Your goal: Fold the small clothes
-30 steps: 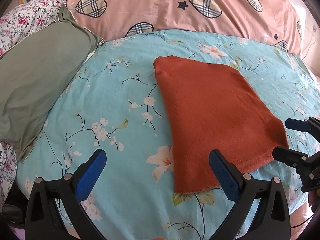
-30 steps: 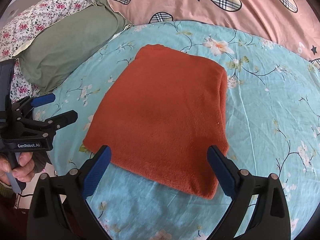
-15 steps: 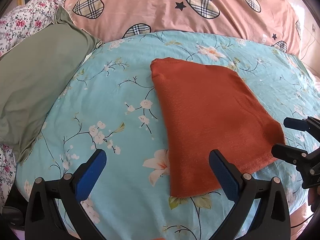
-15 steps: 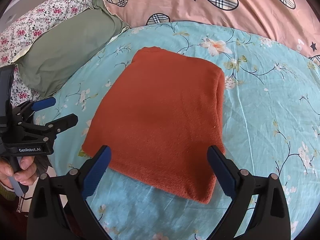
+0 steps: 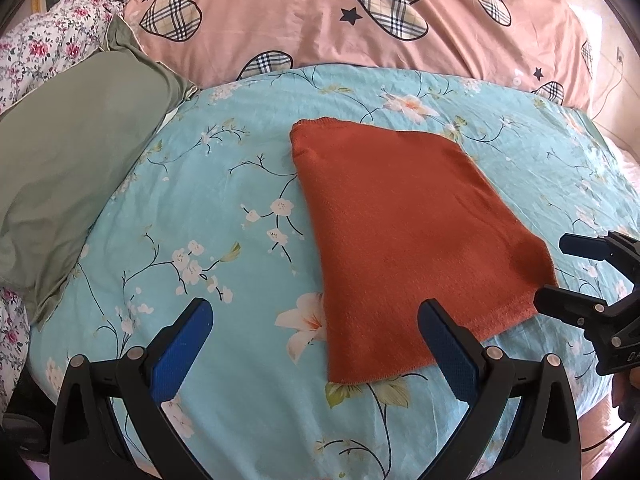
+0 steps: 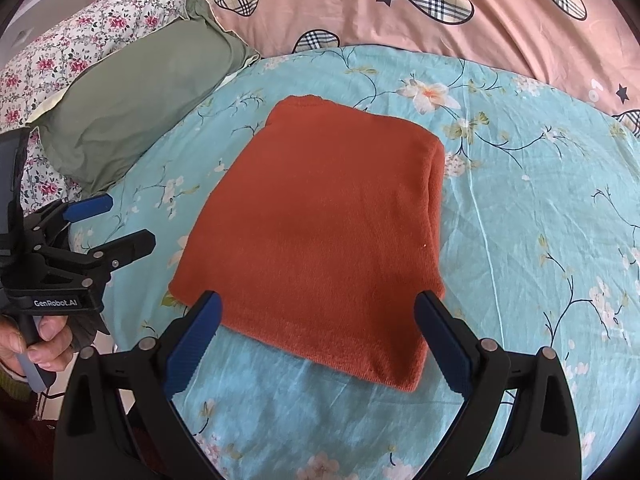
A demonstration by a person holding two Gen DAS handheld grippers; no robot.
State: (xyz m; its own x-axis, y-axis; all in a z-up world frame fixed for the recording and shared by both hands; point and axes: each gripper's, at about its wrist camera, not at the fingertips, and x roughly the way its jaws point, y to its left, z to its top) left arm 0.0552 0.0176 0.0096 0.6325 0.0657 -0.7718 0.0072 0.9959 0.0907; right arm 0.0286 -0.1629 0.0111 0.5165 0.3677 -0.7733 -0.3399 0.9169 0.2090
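The rust-orange garment (image 6: 320, 232) is seen lying flat, folded into a neat rectangle, on the blue floral bedspread (image 6: 520, 208). Both tongs are held spread wide and empty: the right tongs (image 6: 318, 334) are poised over its near edge, the left tongs (image 5: 316, 344) beside its near-left corner, presumably for another fold.

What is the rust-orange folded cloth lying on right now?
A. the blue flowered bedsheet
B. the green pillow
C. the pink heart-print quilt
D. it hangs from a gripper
A: the rust-orange folded cloth lies flat on the blue flowered bedsheet, with both grippers open and holding nothing.
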